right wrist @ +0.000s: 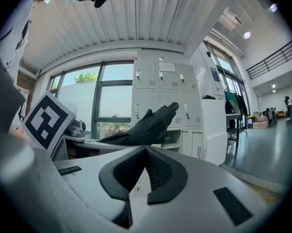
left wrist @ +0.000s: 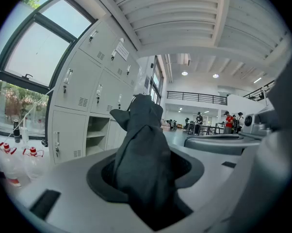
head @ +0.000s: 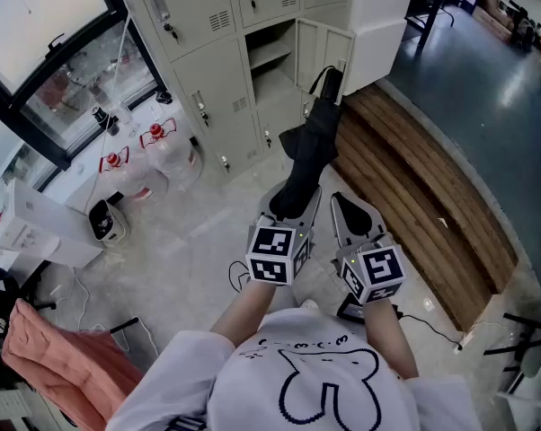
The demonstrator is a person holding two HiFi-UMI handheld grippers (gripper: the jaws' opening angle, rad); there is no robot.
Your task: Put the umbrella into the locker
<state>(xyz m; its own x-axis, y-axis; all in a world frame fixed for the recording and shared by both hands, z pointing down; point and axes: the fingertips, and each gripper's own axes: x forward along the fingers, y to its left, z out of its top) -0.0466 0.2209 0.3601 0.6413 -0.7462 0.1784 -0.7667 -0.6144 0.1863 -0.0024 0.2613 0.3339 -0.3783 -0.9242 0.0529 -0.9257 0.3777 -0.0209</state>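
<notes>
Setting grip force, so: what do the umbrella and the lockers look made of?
Umbrella: black woven fabric with a matte finish, judging by its soft folds and creases. Lockers: likely painted sheet metal with a smooth pale-grey finish, given the punched vent slots and key locks.

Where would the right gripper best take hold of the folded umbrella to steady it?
Probably the slim bundled stretch of the umbrella just ahead of the left gripper, coming from its right side. It points lengthwise toward the open locker, loose fabric flares on its left, and the right gripper, fingers shut and empty, is alongside there.
</notes>
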